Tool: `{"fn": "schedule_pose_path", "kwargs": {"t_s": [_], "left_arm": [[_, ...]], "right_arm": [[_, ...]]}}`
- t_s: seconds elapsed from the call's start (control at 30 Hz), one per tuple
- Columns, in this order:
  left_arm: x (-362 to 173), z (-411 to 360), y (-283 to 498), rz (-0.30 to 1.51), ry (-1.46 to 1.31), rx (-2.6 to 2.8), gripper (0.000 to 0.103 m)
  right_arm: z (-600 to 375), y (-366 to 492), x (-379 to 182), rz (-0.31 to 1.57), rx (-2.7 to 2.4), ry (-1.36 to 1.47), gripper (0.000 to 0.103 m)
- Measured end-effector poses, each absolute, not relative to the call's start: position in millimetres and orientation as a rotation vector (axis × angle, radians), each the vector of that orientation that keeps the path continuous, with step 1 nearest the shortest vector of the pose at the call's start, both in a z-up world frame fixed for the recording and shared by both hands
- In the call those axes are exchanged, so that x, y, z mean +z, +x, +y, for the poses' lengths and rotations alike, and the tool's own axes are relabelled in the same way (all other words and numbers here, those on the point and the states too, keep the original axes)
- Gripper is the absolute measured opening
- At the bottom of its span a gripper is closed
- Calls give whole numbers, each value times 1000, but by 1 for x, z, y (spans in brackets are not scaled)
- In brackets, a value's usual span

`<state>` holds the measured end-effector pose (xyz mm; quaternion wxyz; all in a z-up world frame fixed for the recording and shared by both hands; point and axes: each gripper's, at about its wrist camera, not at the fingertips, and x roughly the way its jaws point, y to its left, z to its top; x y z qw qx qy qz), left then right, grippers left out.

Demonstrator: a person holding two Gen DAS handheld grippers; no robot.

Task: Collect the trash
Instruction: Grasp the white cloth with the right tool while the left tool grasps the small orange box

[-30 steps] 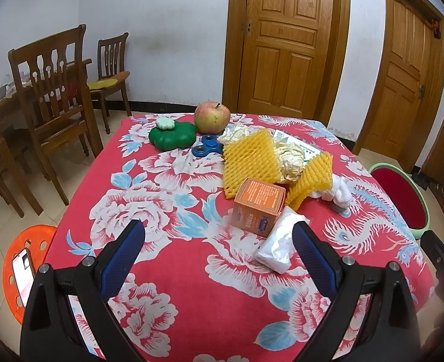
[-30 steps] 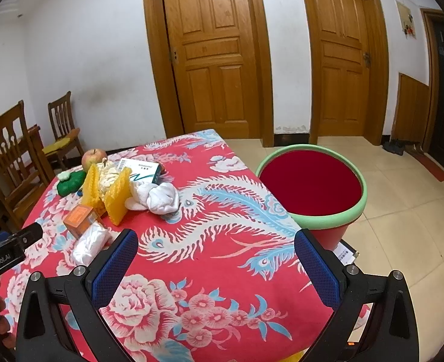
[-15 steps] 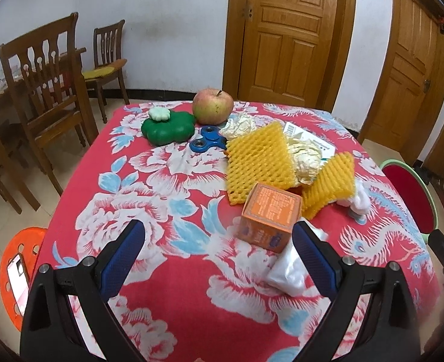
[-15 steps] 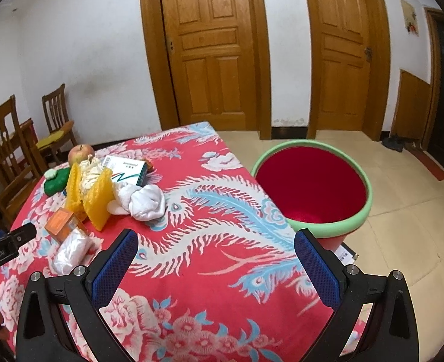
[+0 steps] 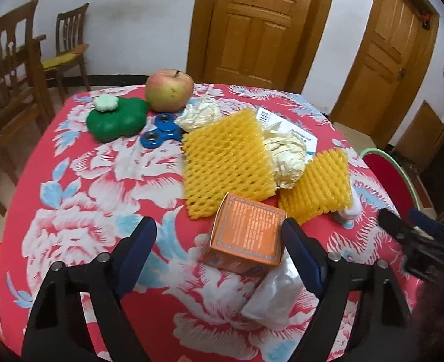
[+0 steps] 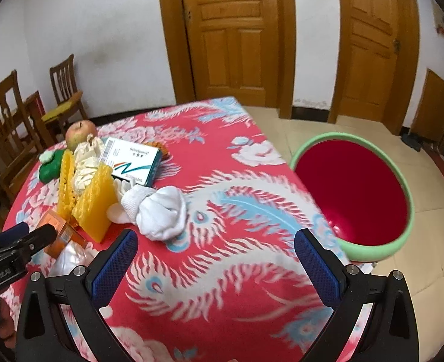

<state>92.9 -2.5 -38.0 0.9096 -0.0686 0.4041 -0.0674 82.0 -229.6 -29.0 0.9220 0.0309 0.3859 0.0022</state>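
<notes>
Left gripper (image 5: 219, 241): jaws spread wide, grasping nothing, the orange box (image 5: 246, 239) between the fingers but untouched. Clear plastic wrap (image 5: 274, 297) lies just below the box, beside the right finger. Beyond the box: two yellow foam nets (image 5: 226, 164) with crumpled paper (image 5: 288, 158) between them. Apple (image 5: 169, 93) and green toy (image 5: 118, 119) near the table's far-left corner. Right gripper (image 6: 216, 255): jaws wide, empty, above the tablecloth (image 6: 222, 271); white socks (image 6: 158, 211) just ahead. Red bin (image 6: 354, 193) stands on the floor off the table's right edge.
</notes>
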Motion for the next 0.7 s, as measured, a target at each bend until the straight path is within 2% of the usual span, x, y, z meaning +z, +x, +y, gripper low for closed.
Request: {"fn": "schedule_pose_path", "kwargs": {"t_s": [0.2, 0.3, 0.43, 0.5, 0.57, 0.7], "left_arm": [[-40, -4, 100, 859, -164, -284, 71], [-42, -5, 102, 873, -170, -326, 70], [-44, -9, 102, 885, -175, -360, 70], [-45, -11, 102, 885, -172, -362, 70], [-45, -11, 101, 888, -182, -360, 70], [-43, -9, 98, 873, -195, -351, 70]], "right_arm": [[-203, 102, -39, 844, 23, 7, 103], [-194, 110, -41, 849, 26, -17, 100], [-187, 119, -48, 884, 35, -21, 78], [-188, 121, -51, 904, 62, -1, 56], [-186, 122, -52, 914, 79, -2, 39], [-184, 117, -48, 901, 104, -26, 28]]}}
